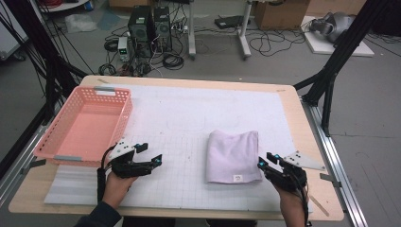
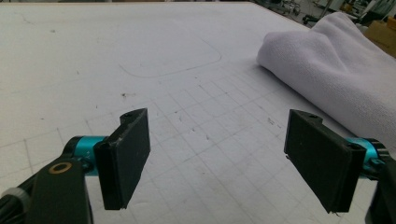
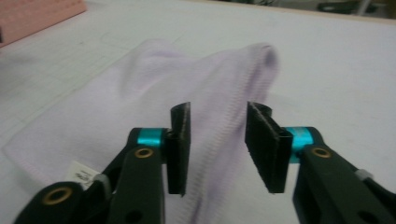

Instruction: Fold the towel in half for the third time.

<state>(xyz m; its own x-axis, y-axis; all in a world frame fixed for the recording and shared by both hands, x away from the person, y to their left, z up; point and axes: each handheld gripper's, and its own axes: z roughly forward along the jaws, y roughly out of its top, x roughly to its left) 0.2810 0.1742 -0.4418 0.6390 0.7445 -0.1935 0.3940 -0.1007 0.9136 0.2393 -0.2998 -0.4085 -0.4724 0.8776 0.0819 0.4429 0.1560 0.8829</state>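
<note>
Both grippers' jaws apart and empty, left gripper point(image 1: 150, 153) beside pink basket point(image 1: 120, 101), right gripper point(image 1: 265, 161) at folded towel point(image 1: 233, 153).

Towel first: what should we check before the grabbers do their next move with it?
1. The folded towel lies flat on the white mat: ok.
2. Right gripper jaws stand apart over the towel's edge, not pinching it: ok.
3. Left gripper jaws are wide open with nothing between them: ok.
4. Left gripper is near enough to the towel: not ok, it sits apart, over bare mat.
5. The pink basket at the table's left is empty inside: ok.
6. How many layers the towel has, and whether they will lift together: cannot tell.
</note>
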